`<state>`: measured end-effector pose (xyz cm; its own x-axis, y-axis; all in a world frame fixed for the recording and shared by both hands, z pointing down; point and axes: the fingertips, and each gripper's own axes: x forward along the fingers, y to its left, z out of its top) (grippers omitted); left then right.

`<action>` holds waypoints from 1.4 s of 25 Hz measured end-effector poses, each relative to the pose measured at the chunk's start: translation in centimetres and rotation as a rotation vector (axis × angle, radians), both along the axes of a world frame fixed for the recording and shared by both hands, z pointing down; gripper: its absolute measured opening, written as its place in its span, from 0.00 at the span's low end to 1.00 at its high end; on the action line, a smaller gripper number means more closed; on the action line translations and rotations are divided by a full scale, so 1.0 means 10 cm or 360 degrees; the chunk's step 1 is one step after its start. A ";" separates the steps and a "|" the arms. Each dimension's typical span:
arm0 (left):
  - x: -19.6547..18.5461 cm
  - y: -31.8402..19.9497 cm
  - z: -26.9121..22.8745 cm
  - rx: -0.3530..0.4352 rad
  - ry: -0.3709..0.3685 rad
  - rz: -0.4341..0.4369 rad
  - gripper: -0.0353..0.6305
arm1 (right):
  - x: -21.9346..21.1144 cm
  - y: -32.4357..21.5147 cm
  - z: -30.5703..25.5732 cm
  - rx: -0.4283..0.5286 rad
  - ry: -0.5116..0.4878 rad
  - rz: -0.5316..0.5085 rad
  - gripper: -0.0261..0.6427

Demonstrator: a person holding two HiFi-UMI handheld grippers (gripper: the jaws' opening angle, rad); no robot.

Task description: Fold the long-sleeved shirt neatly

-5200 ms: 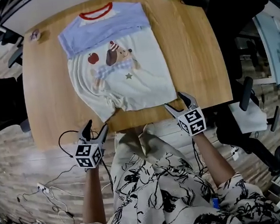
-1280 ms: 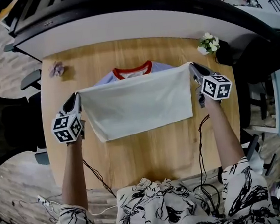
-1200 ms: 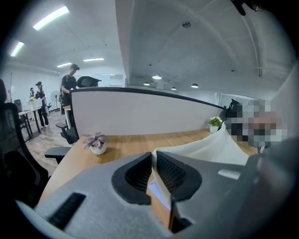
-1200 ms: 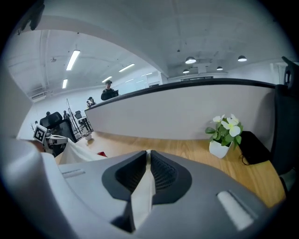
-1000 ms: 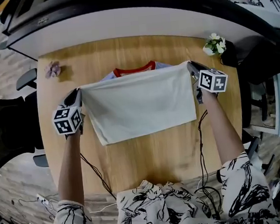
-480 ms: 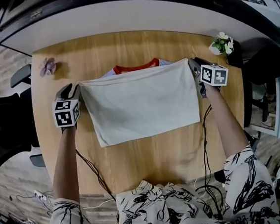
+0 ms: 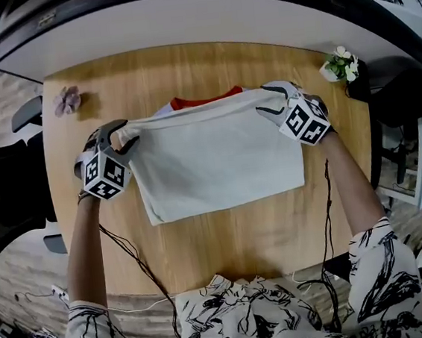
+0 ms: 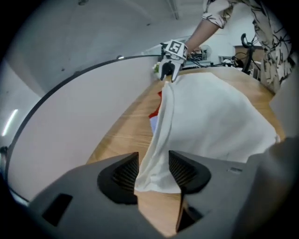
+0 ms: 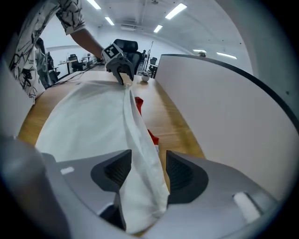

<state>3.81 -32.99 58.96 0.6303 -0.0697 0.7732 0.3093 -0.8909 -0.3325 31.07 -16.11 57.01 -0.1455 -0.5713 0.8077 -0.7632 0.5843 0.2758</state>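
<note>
- The shirt [image 7: 217, 156] is lying folded on the worktop [image 7: 226, 238], pale side facing up, with its red collar [image 7: 205, 97] peeking out at the far edge.
- The left tool [image 7: 121, 135] is sitting at the shirt's far left corner, jaws opening, with the cloth hanging loose between them.
- The right tool [image 7: 267, 100] is sitting at the far right corner, jaws also opening, with a slack fold draping between them.
- The shirt's far edge is running between both tools as a raised ridge.

Arms outstretched, left gripper [image 7: 121, 137] and right gripper [image 7: 270, 100] fingers opening, shirt [image 7: 217, 156] edge between them
</note>
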 end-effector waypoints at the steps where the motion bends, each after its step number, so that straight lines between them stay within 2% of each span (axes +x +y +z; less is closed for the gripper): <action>1: 0.04 0.03 0.03 0.0024 -0.0031 0.0064 0.36 | -0.08 -0.06 0.02 -0.0010 -0.0010 -0.0044 0.41; 4: 0.12 0.12 0.15 0.0074 -0.0133 0.0235 0.29 | -0.30 -0.19 0.10 -0.0056 -0.0001 -0.0181 0.36; 6: 0.17 0.13 0.21 0.0040 -0.0165 0.0266 0.21 | -0.37 -0.22 0.19 -0.0112 0.0014 -0.0242 0.29; 7: 0.19 0.12 0.22 0.0014 -0.0159 0.0254 0.18 | -0.37 -0.23 0.23 -0.0132 0.0016 -0.0247 0.24; 8: 0.21 0.09 0.22 -0.0015 -0.0145 0.0226 0.09 | -0.35 -0.24 0.26 -0.0143 0.0015 -0.0237 0.13; 9: 0.22 0.06 0.22 -0.0049 -0.0126 0.0186 0.07 | -0.33 -0.25 0.28 -0.0146 0.0007 -0.0213 0.06; 11: 0.25 -0.02 0.21 -0.0141 -0.0075 0.0060 0.07 | -0.26 -0.27 0.29 -0.0146 -0.0030 -0.0131 0.06; 15: 0.31 -0.22 0.19 -0.0355 0.0013 -0.0295 0.09 | -0.09 -0.35 0.34 -0.0133 -0.0121 0.0143 0.08; 18: 0.31 -0.36 0.18 -0.0374 0.0039 -0.0480 0.19 | 0.06 -0.40 0.38 -0.0085 -0.0247 0.0430 0.23; 20: 0.25 -0.51 0.13 -0.0356 0.0081 -0.0625 0.32 | 0.23 -0.38 0.35 -0.0017 -0.0354 0.0653 0.35; 21: 0.20 -0.61 0.08 -0.0335 0.0122 -0.0711 0.35 | 0.35 -0.35 0.31 0.0033 -0.0406 0.0766 0.39; 22: 0.14 -0.70 0.01 -0.0317 0.0178 -0.0793 0.32 | 0.46 -0.30 0.25 0.0091 -0.0458 0.0871 0.39; 24: 0.01 -0.80 -0.14 -0.0319 0.0301 -0.0900 0.31 | 0.62 -0.17 0.12 0.0196 -0.0556 0.1030 0.31; 27: -0.15 -0.65 -0.41 -0.0324 0.0422 -0.0884 0.31 | 0.67 0.10 -0.07 0.0263 -0.0605 0.1137 0.31; 31: -0.31 -0.09 -0.85 -0.0371 0.0580 -0.0789 0.31 | 0.32 0.45 -0.38 0.0323 -0.0637 0.1087 0.29; 33: -0.48 0.27 -0.93 -0.0409 0.0595 -0.0768 0.31 | 0.10 0.72 -0.45 0.0325 -0.0611 0.1061 0.30; 35: -0.74 0.65 -0.84 -0.0468 0.0529 -0.0788 0.31 | -0.07 1.05 -0.47 0.0318 -0.0585 0.1084 0.30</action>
<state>-3.58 -26.49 50.51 0.7863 -0.2283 0.5741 -0.2372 -0.9696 -0.0607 30.33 -5.60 52.35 0.0507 -0.7592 0.6489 -0.9969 -0.0772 -0.0124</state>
